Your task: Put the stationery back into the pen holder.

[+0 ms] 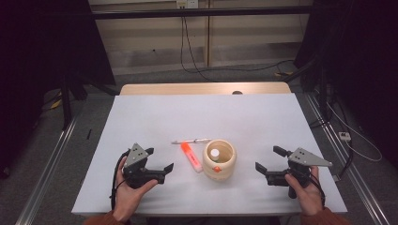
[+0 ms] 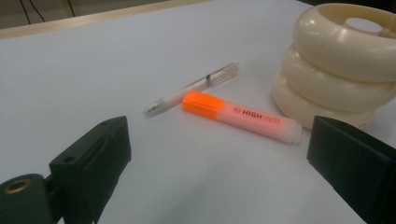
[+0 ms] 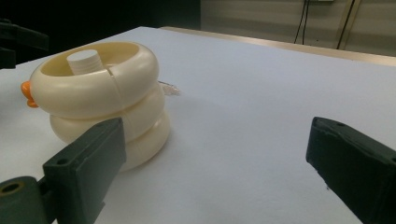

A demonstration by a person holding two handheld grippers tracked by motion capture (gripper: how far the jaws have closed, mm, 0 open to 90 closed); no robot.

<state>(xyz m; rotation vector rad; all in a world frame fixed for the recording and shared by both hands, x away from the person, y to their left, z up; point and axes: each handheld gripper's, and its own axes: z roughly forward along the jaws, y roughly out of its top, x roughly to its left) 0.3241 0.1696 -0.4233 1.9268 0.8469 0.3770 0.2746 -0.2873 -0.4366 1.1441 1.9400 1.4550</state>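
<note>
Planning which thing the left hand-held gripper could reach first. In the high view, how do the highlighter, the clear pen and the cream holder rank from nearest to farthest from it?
From the left hand-held gripper:
1. Highlighter, just to its right.
2. Clear pen, beyond the highlighter, toward the table's far side.
3. Cream holder, farthest right, past the highlighter.
Pen and holder are fairly close to call.

White table (image 1: 141,117), grey floor (image 1: 155,75), cables (image 1: 192,65), dark curtains (image 1: 42,42) both sides.

Bare table (image 1: 197,117) all round; pot (image 1: 219,159), highlighter (image 1: 191,157), pen (image 1: 191,141) crowd the middle.
</note>
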